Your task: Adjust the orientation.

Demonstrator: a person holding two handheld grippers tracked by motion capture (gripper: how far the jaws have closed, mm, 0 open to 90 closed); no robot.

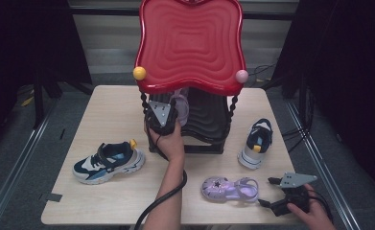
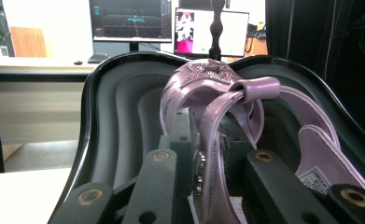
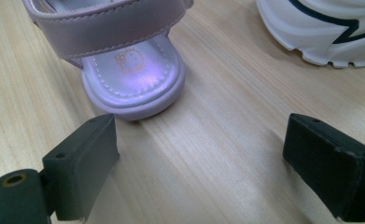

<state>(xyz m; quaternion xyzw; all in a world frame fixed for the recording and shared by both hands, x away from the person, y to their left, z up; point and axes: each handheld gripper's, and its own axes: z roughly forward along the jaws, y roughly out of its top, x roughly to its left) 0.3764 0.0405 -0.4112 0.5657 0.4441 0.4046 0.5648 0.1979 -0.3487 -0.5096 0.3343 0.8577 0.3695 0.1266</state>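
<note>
The place looks like a lab or recording room fitted out for tests. In the upper middle of the left gripper view, two monitors (image 2: pixel 132 19) stand on a desk (image 2: pixel 31 65) with graphs on screen. In the high view, dark curtains (image 1: pixel 27 38) hang at both upper corners, metal rails (image 1: pixel 17 163) run along the grey floor at lower left, and loose cables (image 1: pixel 290 134) lie right of the wooden surface (image 1: pixel 113 110).

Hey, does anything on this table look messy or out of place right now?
The shoes lie scattered: one sneaker at left, its mate far right, pointing different ways. One purple sandal lies alone near the front edge; the other sandal is clamped in the left gripper at the rack's black shelf.
</note>
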